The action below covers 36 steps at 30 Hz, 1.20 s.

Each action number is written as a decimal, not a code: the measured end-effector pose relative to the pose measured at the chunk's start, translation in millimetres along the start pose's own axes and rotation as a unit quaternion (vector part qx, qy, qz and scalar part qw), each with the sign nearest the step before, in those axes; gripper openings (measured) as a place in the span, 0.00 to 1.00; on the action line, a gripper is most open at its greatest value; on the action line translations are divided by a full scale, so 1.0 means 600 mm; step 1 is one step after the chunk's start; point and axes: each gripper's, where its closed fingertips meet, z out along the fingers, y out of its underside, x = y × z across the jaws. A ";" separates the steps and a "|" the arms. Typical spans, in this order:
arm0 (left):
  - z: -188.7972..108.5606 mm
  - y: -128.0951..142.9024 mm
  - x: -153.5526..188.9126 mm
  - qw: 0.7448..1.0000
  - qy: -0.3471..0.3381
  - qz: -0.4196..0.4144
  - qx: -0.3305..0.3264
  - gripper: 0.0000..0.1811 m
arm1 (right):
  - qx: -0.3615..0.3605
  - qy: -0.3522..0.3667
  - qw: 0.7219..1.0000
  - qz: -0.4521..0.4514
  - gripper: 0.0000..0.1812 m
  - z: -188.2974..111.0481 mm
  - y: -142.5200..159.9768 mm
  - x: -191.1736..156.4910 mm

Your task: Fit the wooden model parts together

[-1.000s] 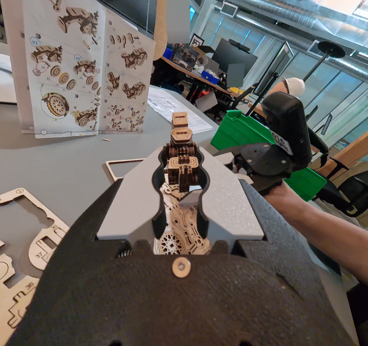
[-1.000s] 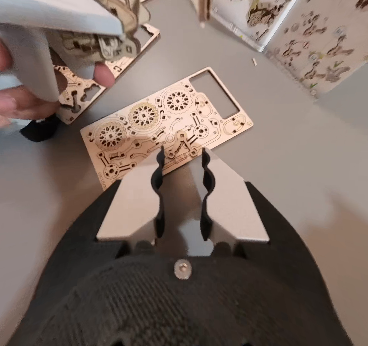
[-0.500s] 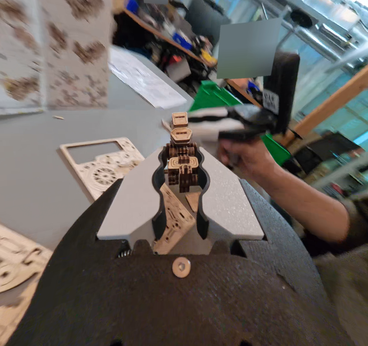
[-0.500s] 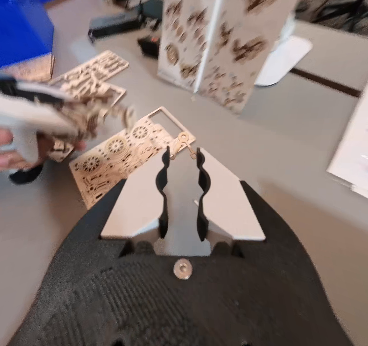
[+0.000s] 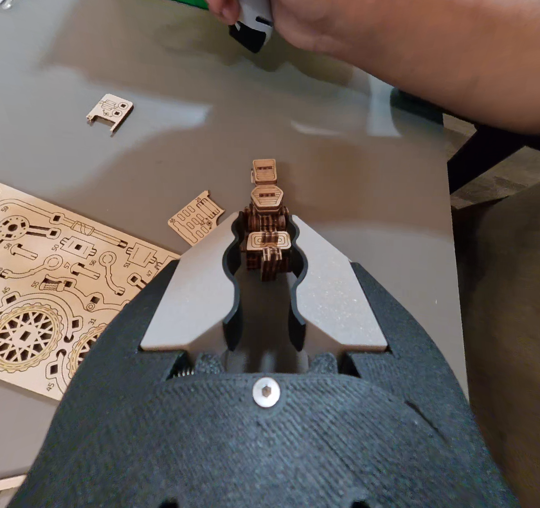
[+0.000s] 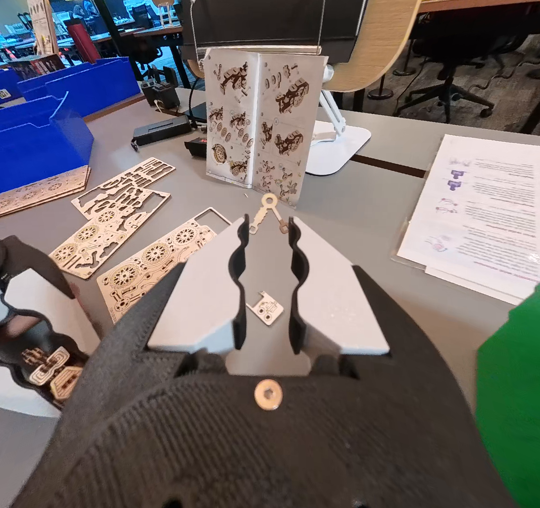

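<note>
Left gripper (image 5: 265, 228) clamped on the half-built wooden model (image 5: 266, 222), held above the grey table (image 5: 350, 172). Stacked layers, dark burnt edges, pale engraved caps poking out past the tips; lower part hidden between the fingers. Right gripper (image 6: 268, 226) pinching a small linkage piece (image 6: 267, 213) at the tips: pale ring on top, two thin legs spreading down, one to each finger, feet partly hidden by the pads. Below, seen through the gap, a small cut plate (image 6: 268, 308) on the table. Farther left, punched part sheets (image 6: 157, 257), near edges cut off. Beyond, an instruction booklet (image 6: 260, 131) standing upright. Green bin (image 6: 511, 377) blurred at right.
</note>
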 end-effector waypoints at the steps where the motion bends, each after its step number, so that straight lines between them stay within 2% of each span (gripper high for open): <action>1: -0.001 -0.001 -0.001 1.000 0.003 -0.006 0.002 0.15 | -0.001 -0.001 1.000 -0.003 0.14 0.001 0.001 -0.002; 8: 0.000 0.009 0.004 1.000 0.009 0.004 -0.013 0.25 | -0.005 -0.013 1.000 -0.022 0.14 0.006 0.002 -0.017; 13: -0.018 -0.006 -0.004 1.000 0.016 -0.007 0.024 0.35 | 0.015 -0.068 0.997 -0.029 0.14 0.004 -0.009 -0.049; 15: -0.042 -0.032 -0.016 0.997 0.013 -0.022 0.077 0.37 | 0.019 -0.144 0.989 -0.018 0.14 0.001 -0.011 -0.089; 17: -0.083 -0.078 -0.044 0.984 -0.025 -0.034 0.172 0.38 | 0.002 -0.245 0.969 0.016 0.14 -0.002 -0.001 -0.139; 19: -0.140 -0.119 -0.067 0.957 -0.080 -0.020 0.277 0.30 | -0.023 -0.335 0.940 0.063 0.14 -0.007 0.014 -0.184; 20: -0.157 -0.125 -0.071 0.950 -0.104 0.004 0.295 0.26 | -0.038 -0.372 0.924 0.082 0.14 -0.011 0.020 -0.203; 21: -0.162 -0.122 -0.075 0.949 -0.131 0.035 0.284 0.24 | -0.055 -0.402 0.909 0.094 0.14 -0.015 0.027 -0.219; 24: -0.139 -0.080 -0.083 0.956 -0.186 0.139 0.181 0.24 | -0.109 -0.454 0.879 0.098 0.14 -0.027 0.055 -0.254; 28: -0.135 -0.069 -0.065 0.945 -0.184 0.205 0.177 0.16 | -0.177 -0.460 0.866 0.079 0.14 -0.032 0.096 -0.266; 33: -0.116 -0.055 -0.048 0.930 -0.199 0.281 0.128 0.05 | -0.204 -0.468 0.854 0.102 0.13 -0.040 0.106 -0.266; 35: -0.109 -0.055 -0.044 0.929 -0.201 0.286 0.122 0.05 | -0.197 -0.482 0.848 0.104 0.00 -0.047 0.102 -0.267; 36: -0.106 -0.054 -0.043 0.930 -0.199 0.286 0.117 0.05 | -0.191 -0.485 0.847 0.107 0.00 -0.049 0.097 -0.266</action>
